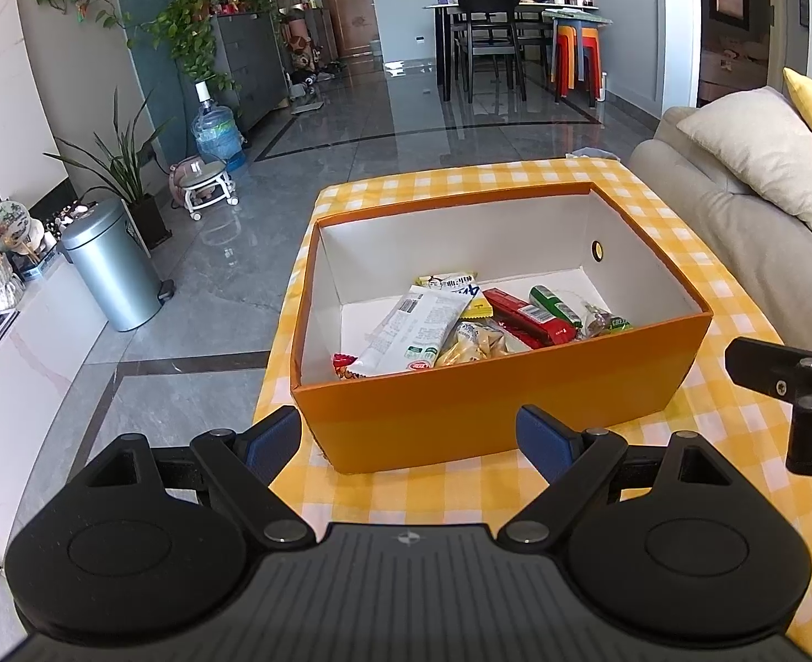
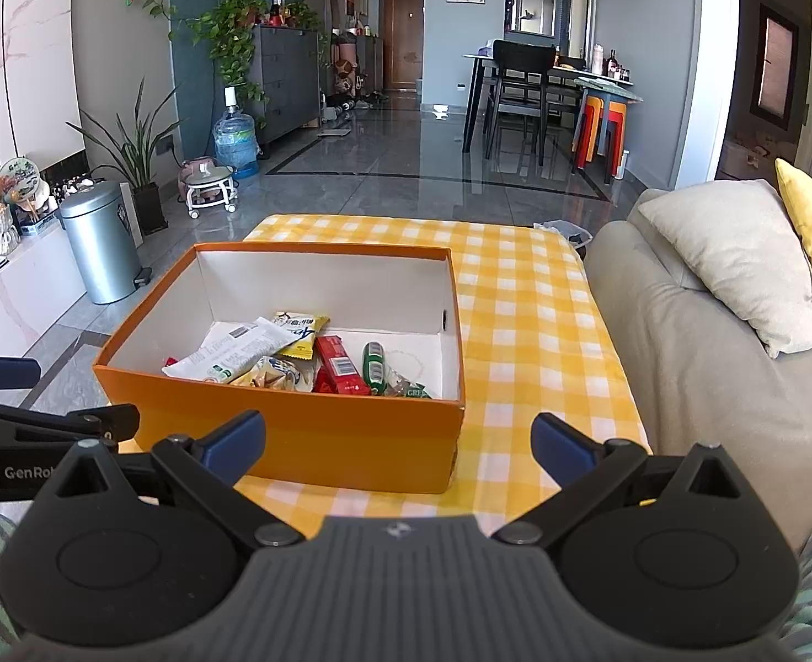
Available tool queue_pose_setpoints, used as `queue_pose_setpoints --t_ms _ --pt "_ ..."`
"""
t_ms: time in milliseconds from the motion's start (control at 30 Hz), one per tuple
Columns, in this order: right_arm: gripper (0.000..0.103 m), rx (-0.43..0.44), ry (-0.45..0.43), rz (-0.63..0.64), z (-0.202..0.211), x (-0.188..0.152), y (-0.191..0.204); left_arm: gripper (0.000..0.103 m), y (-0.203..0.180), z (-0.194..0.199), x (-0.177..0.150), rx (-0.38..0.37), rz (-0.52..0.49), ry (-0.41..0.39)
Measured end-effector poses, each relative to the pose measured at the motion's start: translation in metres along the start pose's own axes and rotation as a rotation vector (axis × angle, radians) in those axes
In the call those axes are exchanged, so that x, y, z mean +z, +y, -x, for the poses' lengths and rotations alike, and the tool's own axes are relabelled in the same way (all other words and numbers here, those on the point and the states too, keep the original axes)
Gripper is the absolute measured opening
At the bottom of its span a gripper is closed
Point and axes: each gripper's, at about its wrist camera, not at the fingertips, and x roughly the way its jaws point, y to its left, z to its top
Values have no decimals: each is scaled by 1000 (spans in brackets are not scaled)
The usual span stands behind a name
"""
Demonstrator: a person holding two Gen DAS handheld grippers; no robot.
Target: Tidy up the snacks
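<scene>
An orange box [image 1: 494, 414] [image 2: 295, 430] with white inner walls stands on the yellow checked tablecloth [image 1: 698, 474] [image 2: 522, 298]. Several snack packets lie in it: a long white packet [image 1: 414, 331] [image 2: 229, 350], a red bar [image 1: 527, 315] [image 2: 338, 367], a green packet [image 1: 555, 303] [image 2: 374, 367] and a yellow bag [image 1: 475, 342] [image 2: 273, 374]. My left gripper [image 1: 410, 438] hangs open just before the box's near wall, holding nothing. Open and empty too, my right gripper [image 2: 399, 444] faces the box's near right corner.
A beige sofa [image 2: 698, 342] with a grey cushion [image 2: 737, 254] and a yellow cushion runs along the table's right side. Left of the table is grey tiled floor with a metal bin [image 2: 100, 240] and potted plants. The other gripper shows at each view's edge [image 1: 797, 386] [image 2: 31, 430].
</scene>
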Motion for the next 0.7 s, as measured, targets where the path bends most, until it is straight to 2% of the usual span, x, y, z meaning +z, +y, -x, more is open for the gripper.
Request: queue_pose_setpoints --t_ms 700 --pt "99 -2 -3 -6 2 0 -3 102 0 -1 -2 2 2 7"
